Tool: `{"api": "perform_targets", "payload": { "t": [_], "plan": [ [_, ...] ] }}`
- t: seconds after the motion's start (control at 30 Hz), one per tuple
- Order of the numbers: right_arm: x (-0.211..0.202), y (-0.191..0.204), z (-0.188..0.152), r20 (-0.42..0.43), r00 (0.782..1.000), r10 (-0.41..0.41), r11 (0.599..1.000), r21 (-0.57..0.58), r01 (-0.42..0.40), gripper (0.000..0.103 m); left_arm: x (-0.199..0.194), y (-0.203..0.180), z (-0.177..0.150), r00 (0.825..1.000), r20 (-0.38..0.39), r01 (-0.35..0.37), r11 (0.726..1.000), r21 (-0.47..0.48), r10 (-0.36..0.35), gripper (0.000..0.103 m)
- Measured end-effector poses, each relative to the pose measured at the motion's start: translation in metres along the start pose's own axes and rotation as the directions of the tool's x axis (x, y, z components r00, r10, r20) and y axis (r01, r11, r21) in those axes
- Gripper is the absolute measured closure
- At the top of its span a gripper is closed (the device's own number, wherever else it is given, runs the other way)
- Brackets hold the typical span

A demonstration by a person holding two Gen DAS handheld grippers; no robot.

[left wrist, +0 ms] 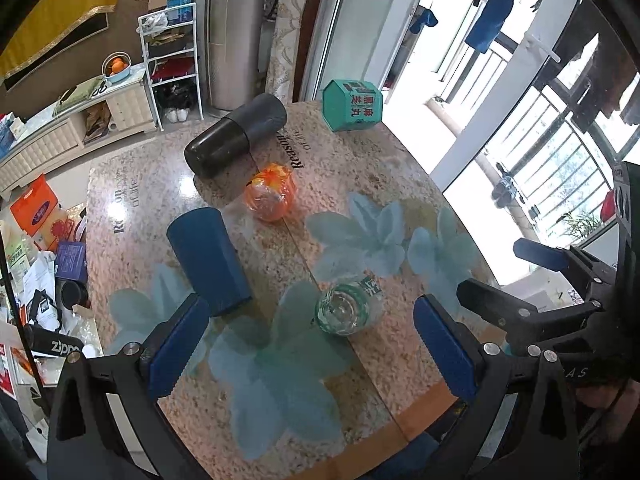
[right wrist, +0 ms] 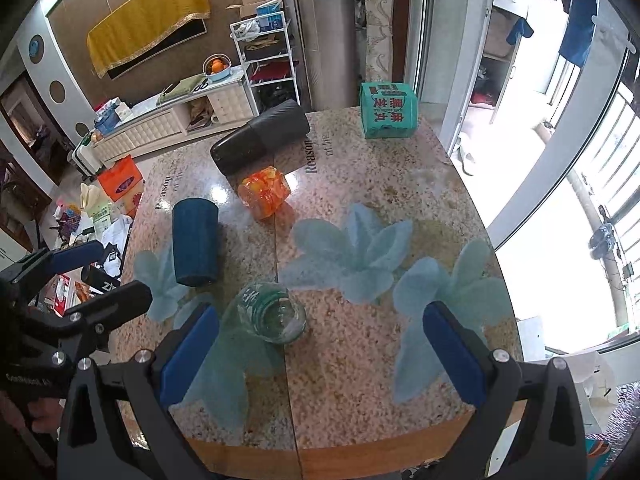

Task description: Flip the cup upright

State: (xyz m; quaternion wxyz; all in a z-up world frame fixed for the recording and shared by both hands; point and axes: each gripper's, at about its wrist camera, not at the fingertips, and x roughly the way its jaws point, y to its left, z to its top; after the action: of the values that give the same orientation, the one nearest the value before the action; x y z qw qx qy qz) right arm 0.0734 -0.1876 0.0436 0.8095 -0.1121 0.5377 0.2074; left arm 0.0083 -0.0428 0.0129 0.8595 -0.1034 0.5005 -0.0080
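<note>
Glossy stone-patterned surface [right wrist: 360,352] with pale blue flowers carries several things, and beyond it a living room and a bright balcony are seen. A clear glass cup [right wrist: 272,316] with green print lies on its side near the front edge, at about 11 o'clock from the right tongs [right wrist: 320,356], its mouth turned toward that camera. In the left wrist view the same cup [left wrist: 346,308] is found at 1 o'clock from the left tongs [left wrist: 312,356]. Both tongs are spread wide and nothing is held. A dark blue cylinder [right wrist: 196,240] lies at 10 o'clock, an orange jar [right wrist: 264,196] and a black flask [right wrist: 260,140] at 12 o'clock, and a green box [right wrist: 388,110] at 1 o'clock. For a good grasp, the right tongs should probably be lowered around the middle of the body, across its round side, and closed gently, since smooth glass may roll or slip; then the cup can be turned until the mouth faces up.
</note>
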Motion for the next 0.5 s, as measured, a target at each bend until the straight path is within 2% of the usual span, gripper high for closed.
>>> {"api": "perform_targets", "payload": {
  "t": [0.5],
  "plan": [
    [-0.0042, -0.0052, -0.0021, 0.015, 1.0, -0.002, 1.0, 0.016, 0.001, 0.001, 0.001, -0.003, -0.0038, 1.0, -0.004, -0.005, 1.0, 0.009, 0.005, 0.0]
  ]
}}
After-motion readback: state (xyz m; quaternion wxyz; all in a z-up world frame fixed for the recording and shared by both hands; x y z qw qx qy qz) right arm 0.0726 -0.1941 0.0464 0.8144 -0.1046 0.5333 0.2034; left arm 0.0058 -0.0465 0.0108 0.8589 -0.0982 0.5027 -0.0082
